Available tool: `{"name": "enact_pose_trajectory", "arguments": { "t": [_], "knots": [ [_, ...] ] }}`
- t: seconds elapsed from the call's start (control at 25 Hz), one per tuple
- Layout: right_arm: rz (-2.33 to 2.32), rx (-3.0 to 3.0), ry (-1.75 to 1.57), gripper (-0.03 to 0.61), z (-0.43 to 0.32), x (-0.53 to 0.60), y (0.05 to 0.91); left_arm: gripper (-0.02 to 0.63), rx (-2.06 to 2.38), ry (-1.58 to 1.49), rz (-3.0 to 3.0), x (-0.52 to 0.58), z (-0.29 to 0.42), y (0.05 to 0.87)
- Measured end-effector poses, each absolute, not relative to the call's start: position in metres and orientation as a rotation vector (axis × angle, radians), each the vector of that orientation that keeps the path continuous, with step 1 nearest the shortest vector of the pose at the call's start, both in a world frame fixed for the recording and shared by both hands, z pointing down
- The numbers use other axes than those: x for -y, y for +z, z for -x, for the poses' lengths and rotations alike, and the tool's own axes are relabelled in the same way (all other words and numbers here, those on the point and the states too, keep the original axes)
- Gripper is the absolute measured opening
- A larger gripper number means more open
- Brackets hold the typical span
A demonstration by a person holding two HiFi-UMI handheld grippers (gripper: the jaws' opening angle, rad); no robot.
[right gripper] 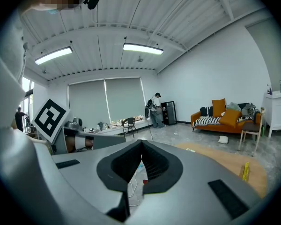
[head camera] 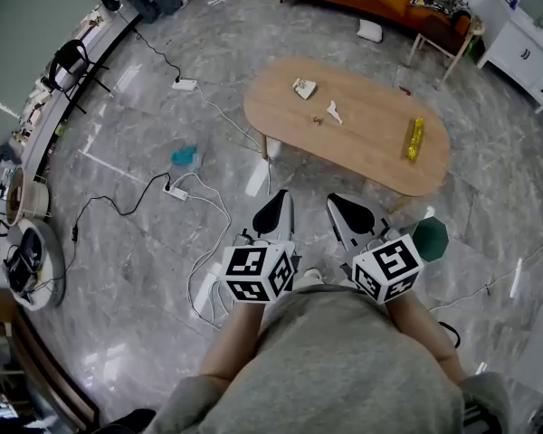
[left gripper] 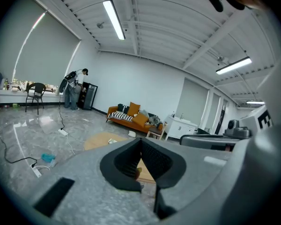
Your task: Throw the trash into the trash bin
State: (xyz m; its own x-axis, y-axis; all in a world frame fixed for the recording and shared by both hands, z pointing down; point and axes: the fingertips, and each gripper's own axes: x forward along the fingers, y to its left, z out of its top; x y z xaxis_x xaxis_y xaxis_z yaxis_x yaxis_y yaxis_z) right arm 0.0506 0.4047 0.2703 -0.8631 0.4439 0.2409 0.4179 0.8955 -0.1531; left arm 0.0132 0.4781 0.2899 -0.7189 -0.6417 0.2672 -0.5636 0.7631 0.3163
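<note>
I see left tongs (head camera: 273, 208) closed, empty. Right tongs (head camera: 345, 208) closed too, empty. Both over floor (head camera: 136, 251), short of tabletop (head camera: 371, 156). Trash on tabletop: crumpled paper (head camera: 304, 88), white scrap (head camera: 334, 112), yellow wrapper (head camera: 415, 138). Green bin (head camera: 429, 238) just beside right tongs.

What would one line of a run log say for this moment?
left gripper: shut, empty | right gripper: shut, empty | table: yellow wrapper, paper scraps | green bin: on floor
</note>
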Motion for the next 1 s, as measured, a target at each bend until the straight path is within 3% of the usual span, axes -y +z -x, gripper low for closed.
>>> {"name": "enact_pose_trajectory", "arguments": {
  "t": [0.52, 1.0],
  "knots": [
    [0.658, 2.751, 0.131, 0.009, -0.022, -0.402, 0.28, 0.011, 2.572, -0.308, -0.877, -0.481, 0.016, 0.304],
    [0.715, 2.748, 0.116, 0.009, 0.054, -0.387, 0.27, 0.011, 2.59, -0.304, -0.83, -0.469, 0.083, 0.297]
  ]
}}
